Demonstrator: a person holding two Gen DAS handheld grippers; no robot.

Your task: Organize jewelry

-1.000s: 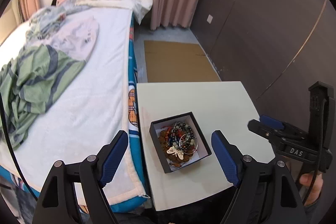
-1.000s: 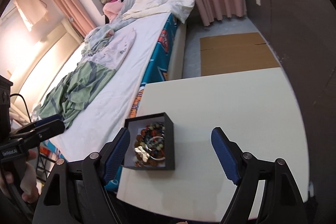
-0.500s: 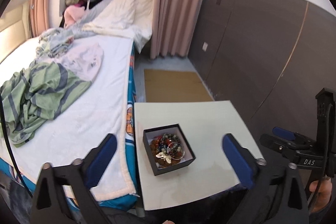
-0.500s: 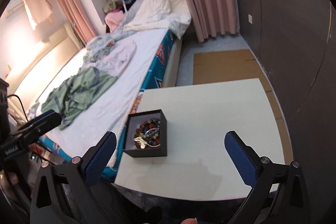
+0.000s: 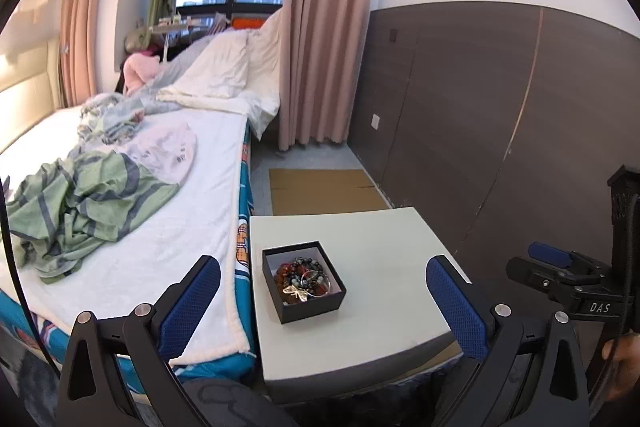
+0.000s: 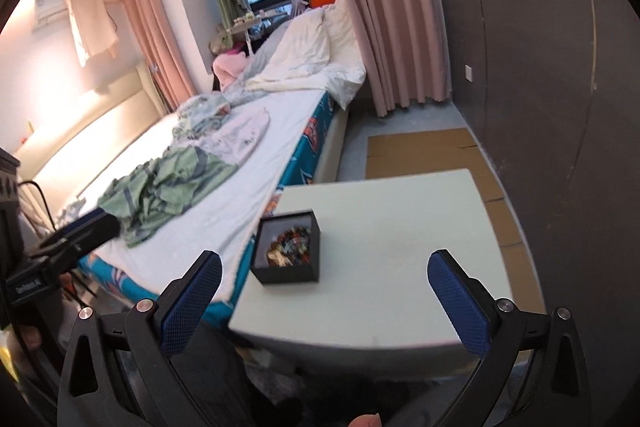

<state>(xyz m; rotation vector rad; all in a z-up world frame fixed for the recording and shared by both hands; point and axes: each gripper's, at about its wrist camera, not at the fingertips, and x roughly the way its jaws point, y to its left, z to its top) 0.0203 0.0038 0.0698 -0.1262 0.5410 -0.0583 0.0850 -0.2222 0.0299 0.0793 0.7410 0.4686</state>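
A small black open box (image 5: 303,280) sits on a white bedside table (image 5: 372,239), near its left edge. It holds a tangle of jewelry (image 5: 303,276): bead bracelets, a ring hoop and a pale butterfly piece. The box also shows in the right wrist view (image 6: 289,247). My left gripper (image 5: 322,303) is open and empty, held back from the table's near edge. My right gripper (image 6: 324,301) is open and empty, also short of the table. Each gripper shows at the edge of the other's view: the right one (image 5: 560,271) and the left one (image 6: 76,233).
A bed (image 5: 160,163) with white sheets, a green striped garment (image 5: 76,203) and pillows lies left of the table. A dark panelled wall (image 5: 500,115) stands on the right. Flat cardboard (image 5: 324,191) lies on the floor beyond the table. Pink curtains (image 5: 320,27) hang at the back.
Both grippers have pulled back and up from the table, and the views have tilted up to take in more of the room. The box now looks smaller. Both stay open.
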